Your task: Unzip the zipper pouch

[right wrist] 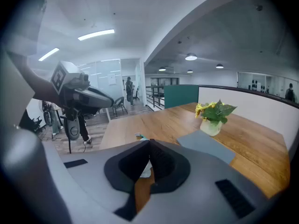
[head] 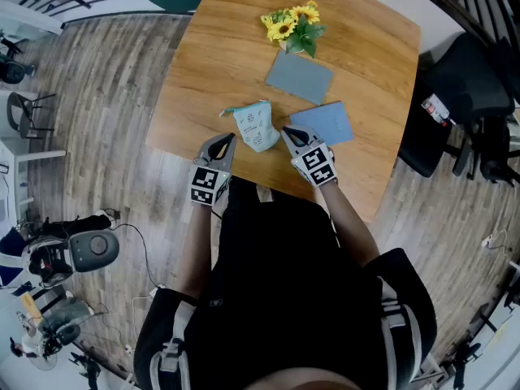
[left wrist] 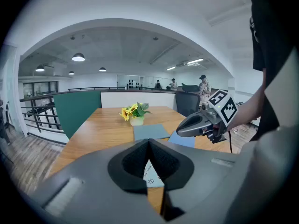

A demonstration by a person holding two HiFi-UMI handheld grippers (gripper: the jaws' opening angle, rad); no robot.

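Note:
A pale blue printed zipper pouch [head: 255, 125] lies near the front edge of the wooden table [head: 219, 55], its teal pull tab [head: 227, 111] sticking out to the left. My left gripper [head: 230, 140] hovers just left of the pouch, jaws shut with nothing in them. To the pouch's right my right gripper [head: 286, 132] is likewise shut and empty. In the left gripper view the pouch [left wrist: 152, 174] peeks through the closed jaws, with the right gripper [left wrist: 179, 132] off to the side. The right gripper view shows the pouch [right wrist: 145, 171] below its tips and the left gripper [right wrist: 110, 100].
A grey mat [head: 299, 77] and a blue mat [head: 324, 123] lie behind and right of the pouch. A small pot of yellow flowers [head: 294, 24] stands at the back. A black office chair [head: 463, 88] sits off the table's right side.

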